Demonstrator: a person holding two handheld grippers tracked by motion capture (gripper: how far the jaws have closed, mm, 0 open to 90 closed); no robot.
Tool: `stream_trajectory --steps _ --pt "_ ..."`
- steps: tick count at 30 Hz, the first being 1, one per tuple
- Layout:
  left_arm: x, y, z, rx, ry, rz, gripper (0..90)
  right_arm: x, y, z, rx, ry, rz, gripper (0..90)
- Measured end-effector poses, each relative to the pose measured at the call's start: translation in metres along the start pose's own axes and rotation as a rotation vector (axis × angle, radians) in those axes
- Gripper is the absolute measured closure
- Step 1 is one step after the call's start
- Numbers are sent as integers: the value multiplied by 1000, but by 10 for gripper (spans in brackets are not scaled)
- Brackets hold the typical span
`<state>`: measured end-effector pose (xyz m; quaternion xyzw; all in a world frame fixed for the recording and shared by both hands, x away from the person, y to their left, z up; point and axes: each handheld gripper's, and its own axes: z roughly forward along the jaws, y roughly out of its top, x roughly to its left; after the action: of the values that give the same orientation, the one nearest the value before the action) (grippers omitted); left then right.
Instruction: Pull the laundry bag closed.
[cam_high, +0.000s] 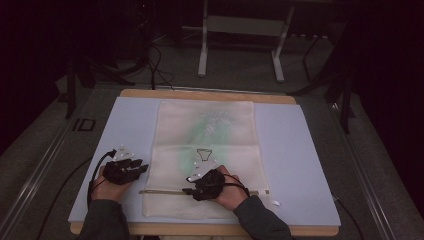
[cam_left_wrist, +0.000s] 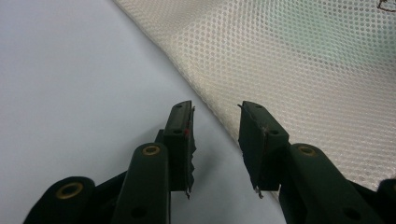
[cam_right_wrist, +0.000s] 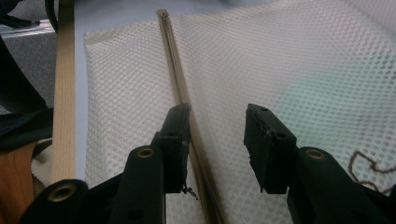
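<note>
A cream mesh laundry bag (cam_high: 205, 150) lies flat on a pale blue mat (cam_high: 295, 150), with something green faintly showing through its middle. A zipper (cam_high: 165, 191) runs across the bag near its front end, seen close up as the zipper (cam_right_wrist: 176, 84). My right gripper (cam_high: 192, 189) rests on the bag over the zipper; in its own view my right gripper (cam_right_wrist: 217, 123) is open, its left jaw beside the zipper line, nothing between the jaws. My left gripper (cam_high: 140, 166) sits on the mat at the bag's left edge; my left gripper (cam_left_wrist: 215, 121) is open, straddling that mesh edge (cam_left_wrist: 205, 100).
The mat lies on a wooden table whose front edge (cam_right_wrist: 63, 93) shows in the right gripper view. A dark cord (cam_high: 202, 151) lies on the bag's middle. Grey floor, cables and a white table frame (cam_high: 240, 30) are beyond the table.
</note>
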<state>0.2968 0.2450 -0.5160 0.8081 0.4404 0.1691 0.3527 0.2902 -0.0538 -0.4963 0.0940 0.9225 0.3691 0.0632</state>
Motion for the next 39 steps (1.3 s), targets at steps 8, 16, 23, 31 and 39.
stream_trajectory --steps 8,16,23,31,39 --pt "1 0 -1 -5 0 -6 643 -1 7 7 -5 6 -1 613" --pt "2 0 -2 -10 -10 -14 640 -1 14 15 -11 21 -7 613" --pt "2 0 -2 -14 -13 -20 638 -1 18 23 -11 31 -11 615" --pt "2 0 -1 -16 -16 -23 635 3 26 32 -18 50 -16 618" --pt "3 0 -2 -22 -16 -27 635 9 35 44 -20 50 -31 688"
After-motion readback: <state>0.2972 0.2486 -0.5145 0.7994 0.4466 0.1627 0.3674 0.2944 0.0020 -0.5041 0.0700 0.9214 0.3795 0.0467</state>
